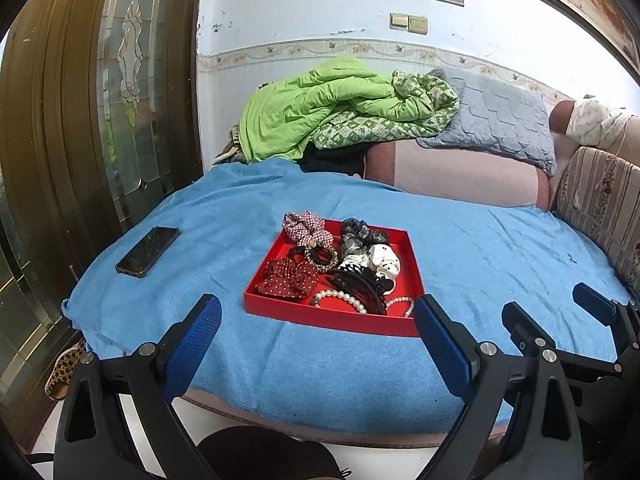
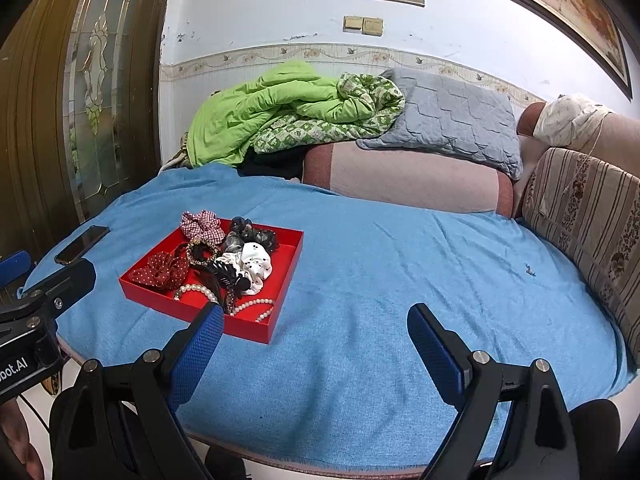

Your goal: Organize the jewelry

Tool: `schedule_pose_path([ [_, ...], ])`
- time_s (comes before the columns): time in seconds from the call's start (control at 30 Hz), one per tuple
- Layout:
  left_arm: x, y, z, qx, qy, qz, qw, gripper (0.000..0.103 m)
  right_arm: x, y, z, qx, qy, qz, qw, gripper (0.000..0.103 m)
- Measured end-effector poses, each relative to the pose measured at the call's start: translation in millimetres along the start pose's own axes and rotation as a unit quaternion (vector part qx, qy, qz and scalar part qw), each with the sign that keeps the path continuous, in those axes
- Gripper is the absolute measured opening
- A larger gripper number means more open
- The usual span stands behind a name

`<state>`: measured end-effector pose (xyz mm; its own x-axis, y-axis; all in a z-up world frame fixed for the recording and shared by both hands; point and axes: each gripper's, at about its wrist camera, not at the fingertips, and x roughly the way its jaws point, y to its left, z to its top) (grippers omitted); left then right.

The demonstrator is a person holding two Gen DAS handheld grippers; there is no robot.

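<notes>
Jewelry and hair pieces lie together in the red tray [image 1: 370, 322], which sits on the blue blanket [image 1: 240, 216] over the bed, toward its left half. The left hand-held gripper [image 1: 318, 340] hangs just short of the tray's near wall, fingers spread wide with nothing between them; seen from its own camera the tray is straight ahead and close. The right hand-held gripper [image 2: 316, 344] is also spread and empty, and from its camera the tray [image 2: 244, 330] lies ahead and to the left, with only bare blanket directly in front. The left one looks the nearer and better lined up.

Nearest the grippers, along the tray's near edge, lies the pearl bracelet [image 1: 346, 298], its strand running left to right, so it lies crosswise to a straight-in approach. The black hair claw [image 1: 360, 284] lies partly over it and reaches toward the far right. Behind them are the red dotted scrunchie [image 1: 286, 278] at near left, the white dotted scrunchie [image 1: 384, 260] at right and the plaid scrunchie [image 1: 306, 228] on the far left rim. A phone [image 1: 148, 251] lies on the blanket well left of the tray.
</notes>
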<state>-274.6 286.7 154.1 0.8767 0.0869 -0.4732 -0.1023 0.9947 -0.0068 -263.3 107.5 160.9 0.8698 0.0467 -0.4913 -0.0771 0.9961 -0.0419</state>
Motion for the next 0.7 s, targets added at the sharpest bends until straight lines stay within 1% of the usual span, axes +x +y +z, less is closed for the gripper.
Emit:
schedule_pose_path([
  [0.4, 5.7, 2.0, -0.7, -0.002, 0.008, 0.004, 1.0000, 0.096, 5.7, 4.7, -2.4, -0.008, 0.010, 0.006, 1.000, 0.095],
  [0.7, 11.1, 3.4, -1.8, -0.003, 0.013, 0.023, 0.9997, 0.096, 9.9, 3.7, -2.7, -0.004, 0.019, 0.010, 1.000, 0.095],
])
